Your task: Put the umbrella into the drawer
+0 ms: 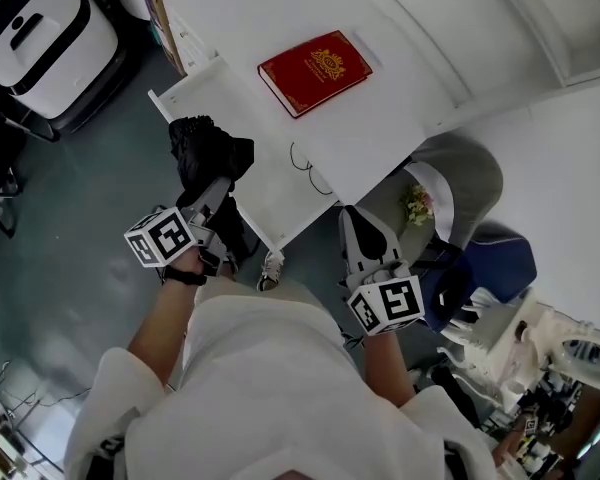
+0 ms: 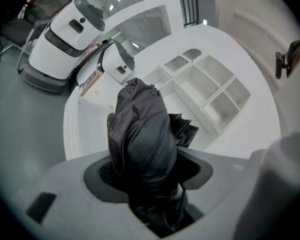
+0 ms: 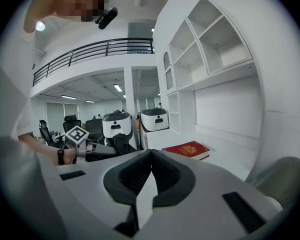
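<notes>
White desk [image 1: 400, 88] fills most of the head view. A grey chair [image 1: 470, 183] is tucked at its right side.

Drawer [image 1: 212, 93] at the desk's left end is pulled out, open and white inside. No contents visible where it shows.

Umbrella [image 1: 208, 153] is black, folded and compact, and hangs over the open drawer, carried by the left gripper [image 1: 212, 196]. In the left gripper view the jaws stand part way apart and are clamped on the fabric bundle. The top end sticks out past the tips toward the drawer. Can't tell if it touches the drawer floor yet. Probably not set down.

Right gripper [image 1: 363, 230] is near the desk's front edge, well apart from the umbrella. Its jaws are together w/ nothing between them in the right gripper view.

Red book [image 1: 314, 71] lies flat on the desk, apart from the drawer. A thin black cord loop [image 1: 305, 163] lies nearer the desk edge.

Handling, est.:
- The umbrella looks light.
- The outer canopy is soft and loose, w/ folds flaring out, so it likely isn't strapped tight.
- The fabric is probably slick and could slide in the pads.
- There should be a stiff shaft inside, so the best hold is mid-bundle, squeezing through to that core, approx. where it is clamped now.
- Not fragile, so it can be laid lengthwise in the drawer.
- Loose folds may catch the drawer rim.
</notes>
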`<state>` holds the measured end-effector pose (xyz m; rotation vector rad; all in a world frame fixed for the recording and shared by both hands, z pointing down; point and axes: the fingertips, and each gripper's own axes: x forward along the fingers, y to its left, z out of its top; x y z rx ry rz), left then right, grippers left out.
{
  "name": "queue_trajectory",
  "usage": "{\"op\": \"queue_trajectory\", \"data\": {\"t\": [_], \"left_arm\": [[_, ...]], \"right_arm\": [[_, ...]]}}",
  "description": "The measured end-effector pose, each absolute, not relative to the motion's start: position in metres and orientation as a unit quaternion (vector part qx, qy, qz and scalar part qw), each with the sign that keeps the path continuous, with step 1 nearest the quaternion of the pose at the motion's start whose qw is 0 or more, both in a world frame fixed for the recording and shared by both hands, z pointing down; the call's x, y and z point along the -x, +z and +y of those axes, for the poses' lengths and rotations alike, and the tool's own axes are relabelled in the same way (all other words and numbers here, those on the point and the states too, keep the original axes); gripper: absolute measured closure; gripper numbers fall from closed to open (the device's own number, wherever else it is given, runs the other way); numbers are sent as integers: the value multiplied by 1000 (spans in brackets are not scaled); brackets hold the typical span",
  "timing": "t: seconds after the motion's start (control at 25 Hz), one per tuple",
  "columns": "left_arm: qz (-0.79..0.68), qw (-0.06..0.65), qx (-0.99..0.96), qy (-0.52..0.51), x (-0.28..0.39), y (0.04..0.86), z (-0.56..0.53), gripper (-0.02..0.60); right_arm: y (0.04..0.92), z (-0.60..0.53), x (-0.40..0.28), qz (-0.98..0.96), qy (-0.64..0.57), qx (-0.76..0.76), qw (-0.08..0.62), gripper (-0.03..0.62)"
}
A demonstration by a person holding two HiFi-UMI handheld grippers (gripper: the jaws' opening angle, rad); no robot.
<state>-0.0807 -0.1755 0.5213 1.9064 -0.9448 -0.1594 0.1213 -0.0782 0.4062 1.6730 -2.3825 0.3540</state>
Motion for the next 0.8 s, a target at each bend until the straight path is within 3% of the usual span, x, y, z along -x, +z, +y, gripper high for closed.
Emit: {"op": "queue_trajectory", "data": {"t": [0.8], "left_arm": [[-410, 563, -717, 11, 8, 643, -229, 324]], "right_arm": [[418, -58, -165, -774, 160, -606, 89, 594]]}}
